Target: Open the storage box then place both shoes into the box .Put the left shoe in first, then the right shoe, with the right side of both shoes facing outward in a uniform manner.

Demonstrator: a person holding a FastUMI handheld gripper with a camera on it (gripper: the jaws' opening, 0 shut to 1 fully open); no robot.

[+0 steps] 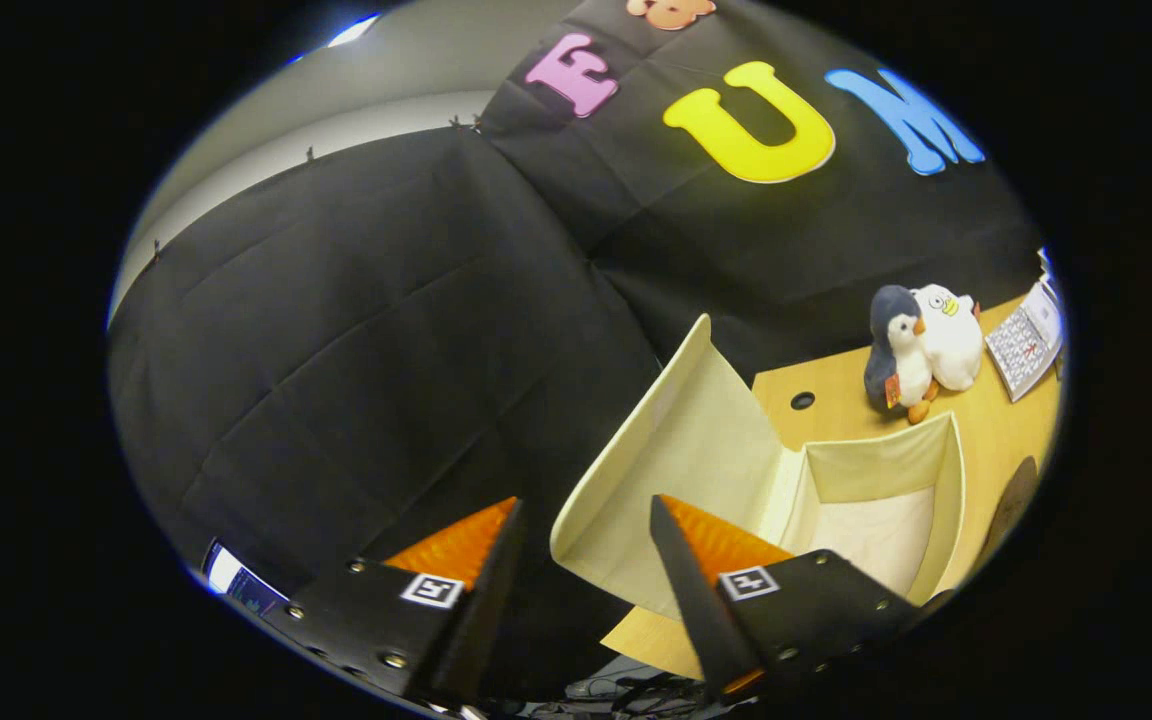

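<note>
Standing open near the desk edge, the storage box is ready; the gripper, fingers spread and empty, is best swung toward the left shoe.

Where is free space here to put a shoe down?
Free: the bare floor inside the open box, just beyond the open claw, and the desk patch between the box and the toy penguins. Crowded: the far corner with the penguins and keyboard.

Claw tilted in the gripper view — fingers spread apart, gripping nothing
</note>
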